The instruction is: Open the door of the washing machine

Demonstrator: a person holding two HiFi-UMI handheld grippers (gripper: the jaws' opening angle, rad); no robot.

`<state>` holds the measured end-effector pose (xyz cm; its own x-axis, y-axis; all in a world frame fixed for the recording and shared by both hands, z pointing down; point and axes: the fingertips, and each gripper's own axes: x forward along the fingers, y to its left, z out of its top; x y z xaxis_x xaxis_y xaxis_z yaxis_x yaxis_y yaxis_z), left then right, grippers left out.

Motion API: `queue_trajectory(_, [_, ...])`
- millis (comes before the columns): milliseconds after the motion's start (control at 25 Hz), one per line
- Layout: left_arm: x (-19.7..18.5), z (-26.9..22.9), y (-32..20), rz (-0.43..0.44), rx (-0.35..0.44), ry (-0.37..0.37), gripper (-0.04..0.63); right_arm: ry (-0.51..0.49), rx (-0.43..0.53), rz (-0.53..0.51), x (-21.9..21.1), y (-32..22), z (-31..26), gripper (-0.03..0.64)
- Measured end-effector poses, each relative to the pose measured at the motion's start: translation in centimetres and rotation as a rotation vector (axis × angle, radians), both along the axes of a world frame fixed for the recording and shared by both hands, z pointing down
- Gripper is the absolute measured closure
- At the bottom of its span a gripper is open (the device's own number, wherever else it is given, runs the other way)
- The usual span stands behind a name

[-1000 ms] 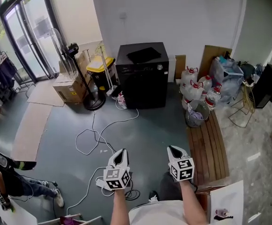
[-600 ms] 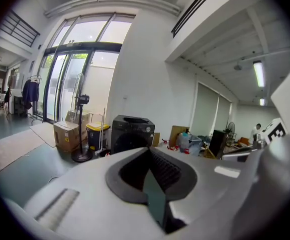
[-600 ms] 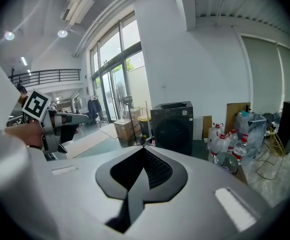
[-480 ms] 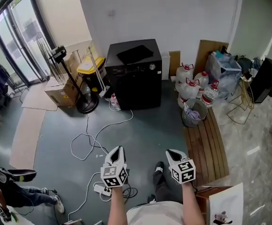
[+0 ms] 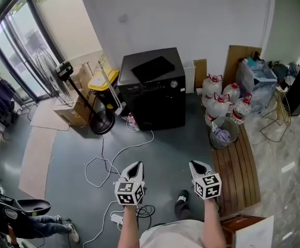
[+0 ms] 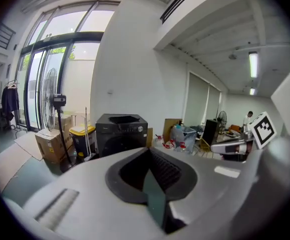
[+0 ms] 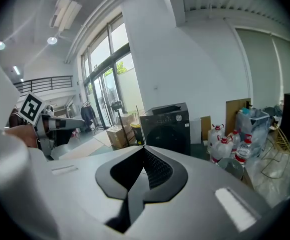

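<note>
A black washing machine stands against the white back wall, its round front door closed; it also shows as the washing machine in the left gripper view and the washing machine in the right gripper view. My left gripper and right gripper are held side by side low in the head view, well short of the machine. Both are shut with nothing between the jaws. Each points toward the machine across the grey floor.
White cables and a power strip lie on the floor ahead of me. A standing fan, yellow-lidded bin and cardboard boxes are left of the machine. Water jugs, a grey bin and a wooden pallet are right.
The view has shifted as I moved across the floor; the washing machine sits a bit lower and closer in the head view. Both grippers stay shut and side by side.
</note>
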<state>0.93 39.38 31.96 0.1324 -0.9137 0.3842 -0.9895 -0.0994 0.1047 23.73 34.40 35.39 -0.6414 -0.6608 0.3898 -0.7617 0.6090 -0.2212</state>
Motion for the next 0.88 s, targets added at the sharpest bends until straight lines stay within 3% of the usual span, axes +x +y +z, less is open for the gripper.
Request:
queue_trajectory(280, [-3.2,-0.3,-7.4,-0.026,0.001,-0.017,0.538,-0.003,0.01,-0.043,-2.9,-9.3,-0.3,0.617])
queue_trajectory(520, [-6.5,2.0,-9.7,-0.072,-0.038,0.001,0.538,0.01,-0.038,-0.029,-3.9,-14.1,3.1,0.617])
queue_trajectory(680, [-9.6,4.7,-11.1,-0.134,-0.078,0.05,0.538,0.042,-0.076,-0.061,-6.0,-16.1,5.0,0.617])
queue_trajectory(880, [-11.9,8.1,-16.4,-0.107,-0.111,0.1,0.538,0.11,-0.122,-0.078,-8.5,-19.4,7.8,0.617])
